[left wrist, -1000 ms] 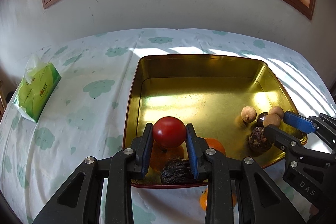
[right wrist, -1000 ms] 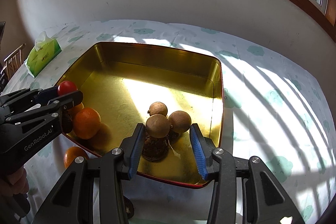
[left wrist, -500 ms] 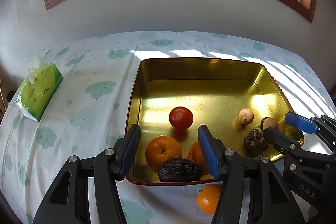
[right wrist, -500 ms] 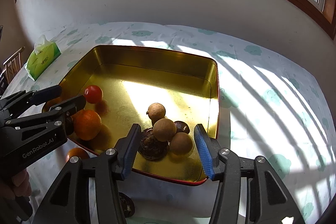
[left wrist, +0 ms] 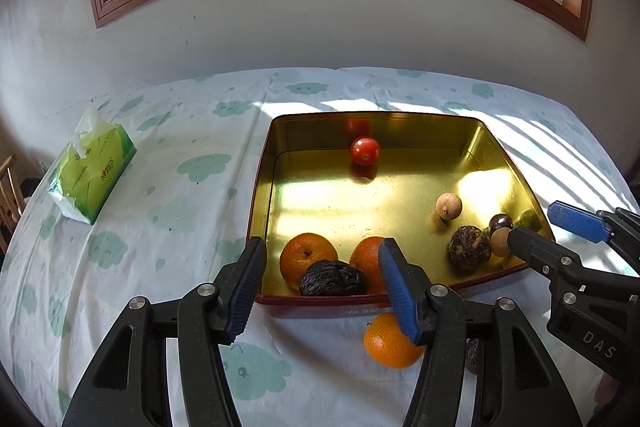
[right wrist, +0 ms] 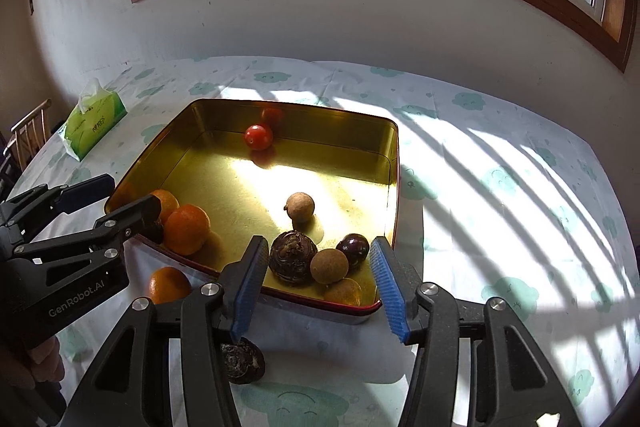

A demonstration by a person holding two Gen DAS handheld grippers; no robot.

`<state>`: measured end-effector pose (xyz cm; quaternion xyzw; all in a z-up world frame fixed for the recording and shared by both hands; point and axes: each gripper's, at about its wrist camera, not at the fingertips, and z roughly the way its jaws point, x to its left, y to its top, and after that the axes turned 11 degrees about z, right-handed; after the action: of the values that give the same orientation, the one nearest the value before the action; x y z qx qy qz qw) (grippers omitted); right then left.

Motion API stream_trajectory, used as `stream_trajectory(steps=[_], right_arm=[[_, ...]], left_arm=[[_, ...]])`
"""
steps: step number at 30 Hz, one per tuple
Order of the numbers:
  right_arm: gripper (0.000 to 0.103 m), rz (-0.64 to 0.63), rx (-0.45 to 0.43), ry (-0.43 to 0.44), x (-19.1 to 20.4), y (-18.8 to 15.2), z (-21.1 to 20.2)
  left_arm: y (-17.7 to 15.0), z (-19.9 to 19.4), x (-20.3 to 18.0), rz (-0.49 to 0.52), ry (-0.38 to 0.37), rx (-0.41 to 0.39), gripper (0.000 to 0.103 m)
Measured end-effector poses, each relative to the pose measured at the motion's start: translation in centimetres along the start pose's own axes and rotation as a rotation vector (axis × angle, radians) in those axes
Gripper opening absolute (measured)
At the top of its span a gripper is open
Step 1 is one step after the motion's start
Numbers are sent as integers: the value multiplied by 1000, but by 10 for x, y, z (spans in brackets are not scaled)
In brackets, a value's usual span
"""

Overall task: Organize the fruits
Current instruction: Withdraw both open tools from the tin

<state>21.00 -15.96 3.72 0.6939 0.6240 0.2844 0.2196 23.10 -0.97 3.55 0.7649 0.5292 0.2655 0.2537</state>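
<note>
Fruits, most of them inside a shallow gold-coloured metal tray with a red outer rim (left wrist: 262, 187) on a white tablecloth printed with pale green clouds (left wrist: 168, 211). Far left on the cloth, well apart from the tray: a green soft pack of tissues (left wrist: 94, 173). Against the tray's far wall, alone: a small round red tomato (left wrist: 365, 151). In the near left corner: two orange mandarins (left wrist: 308, 259) touching a wrinkled black dried fruit (left wrist: 332, 283). Further right, alone on the tray floor: a pale brown round longan (right wrist: 300, 207). In the near right corner, clustered: a rough dark brown bulb (right wrist: 292, 257), a second tan longan (right wrist: 329, 265), a glossy dark purple fruit (right wrist: 353, 247).

Outside the tray, on the cloth before its near wall: a third mandarin (left wrist: 390, 343) and another dark wrinkled fruit (right wrist: 240, 363).

Left gripper (left wrist: 320, 291) hovering at the near left corner, jaws moderately apart, empty. Right gripper (right wrist: 318, 285) above the near right corner, jaws likewise apart, gripping nothing.
</note>
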Motion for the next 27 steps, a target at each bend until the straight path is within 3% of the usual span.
stream_trajectory(steps=[11,27], right_arm=[[50,17,-15,-3,-10,-31,-40],[50,32,39,-6,-15,-90,-53]], left_arm=[[-32,-45,-13,-8,-3,-22,59],[-97,-61,-15,-41,15,29,59]])
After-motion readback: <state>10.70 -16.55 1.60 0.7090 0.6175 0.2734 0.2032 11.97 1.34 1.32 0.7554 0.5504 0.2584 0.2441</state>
